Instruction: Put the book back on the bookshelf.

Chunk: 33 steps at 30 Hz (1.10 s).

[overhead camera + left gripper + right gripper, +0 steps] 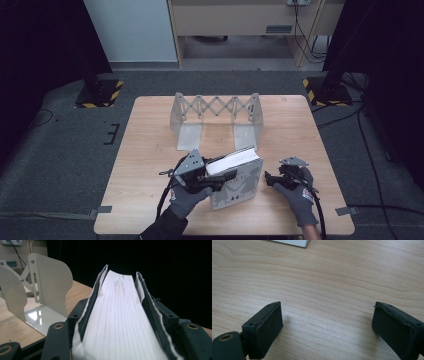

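A thick book (240,177) with a grey cover and white pages (120,322) stands tilted on the wooden table (145,150), near the front edge. My left gripper (220,175) is shut on it from the left, one jaw on each cover, the page block running between them (122,310). My right gripper (268,178) rests just right of the book, apart from it. Its jaws stand wide open over bare wood (327,322) with nothing between them.
A white expandable bookend rack (216,112) with a scissor lattice and two flat feet stands at the table's back middle; one of its end plates (47,282) is close on the left in the left gripper view. A white corner (294,243) lies ahead of the right gripper.
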Motion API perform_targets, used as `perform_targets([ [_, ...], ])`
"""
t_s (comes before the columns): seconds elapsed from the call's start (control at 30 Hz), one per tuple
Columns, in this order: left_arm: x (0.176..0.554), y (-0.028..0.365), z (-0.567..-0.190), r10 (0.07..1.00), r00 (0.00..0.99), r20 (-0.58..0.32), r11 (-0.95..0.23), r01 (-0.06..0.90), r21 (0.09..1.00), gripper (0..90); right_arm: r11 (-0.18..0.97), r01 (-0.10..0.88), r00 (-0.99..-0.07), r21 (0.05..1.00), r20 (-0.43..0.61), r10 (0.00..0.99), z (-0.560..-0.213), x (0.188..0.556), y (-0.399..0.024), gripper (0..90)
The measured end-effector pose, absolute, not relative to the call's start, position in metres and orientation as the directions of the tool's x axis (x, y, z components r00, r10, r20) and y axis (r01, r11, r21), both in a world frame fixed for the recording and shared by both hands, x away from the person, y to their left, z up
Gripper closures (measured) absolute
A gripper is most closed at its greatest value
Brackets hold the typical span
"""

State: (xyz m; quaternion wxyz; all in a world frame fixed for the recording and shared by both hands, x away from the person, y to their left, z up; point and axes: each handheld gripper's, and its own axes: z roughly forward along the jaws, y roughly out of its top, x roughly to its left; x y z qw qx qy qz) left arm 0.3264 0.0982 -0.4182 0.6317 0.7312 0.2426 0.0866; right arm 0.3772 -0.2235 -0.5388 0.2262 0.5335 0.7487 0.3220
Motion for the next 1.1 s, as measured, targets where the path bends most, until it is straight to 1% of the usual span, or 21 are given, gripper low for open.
perform_targets([
  [0.23, 0.333, 0.090, -0.407, 0.471, 0.869, -0.152, -0.124, 0.236, 0.964, 34.5, 0.227, 0.653, -0.331, 0.722, 0.003, 0.944, -0.539, 0.377, -0.223, 9.9],
  [0.47, 0.341, 0.086, -0.399, 0.459, 0.873, -0.164, -0.132, 0.250, 0.959, 33.3, 0.226, 0.655, -0.331, 0.721, 0.004, 0.944, -0.539, 0.377, -0.223, 9.9],
  [0.57, 0.344, 0.079, -0.394, 0.455, 0.878, -0.149, -0.162, 0.246, 0.956, 33.1, 0.225, 0.655, -0.330, 0.721, 0.005, 0.944, -0.539, 0.377, -0.223, 9.9],
  [0.7, 0.348, 0.072, -0.395, 0.452, 0.880, -0.148, -0.196, 0.259, 0.946, 31.9, 0.226, 0.655, -0.331, 0.721, 0.004, 0.944, -0.539, 0.377, -0.223, 9.9],
  [0.83, 0.347, 0.071, -0.396, 0.457, 0.882, -0.111, -0.224, 0.235, 0.946, 29.5, 0.226, 0.655, -0.330, 0.721, 0.004, 0.944, -0.539, 0.377, -0.223, 9.9],
  [0.9, 0.346, 0.071, -0.396, 0.457, 0.882, -0.111, -0.226, 0.236, 0.945, 28.4, 0.228, 0.653, -0.332, 0.722, 0.002, 0.943, -0.539, 0.377, -0.224, 9.9],
  [1.03, 0.344, 0.070, -0.396, 0.453, 0.885, -0.106, -0.236, 0.233, 0.943, 28.7, 0.224, 0.653, -0.329, 0.723, 0.004, 0.944, -0.539, 0.377, -0.223, 9.9],
  [1.1, 0.344, 0.069, -0.396, 0.446, 0.889, -0.098, -0.246, 0.228, 0.942, 31.3, 0.224, 0.653, -0.327, 0.723, 0.003, 0.945, -0.539, 0.377, -0.223, 9.9],
])
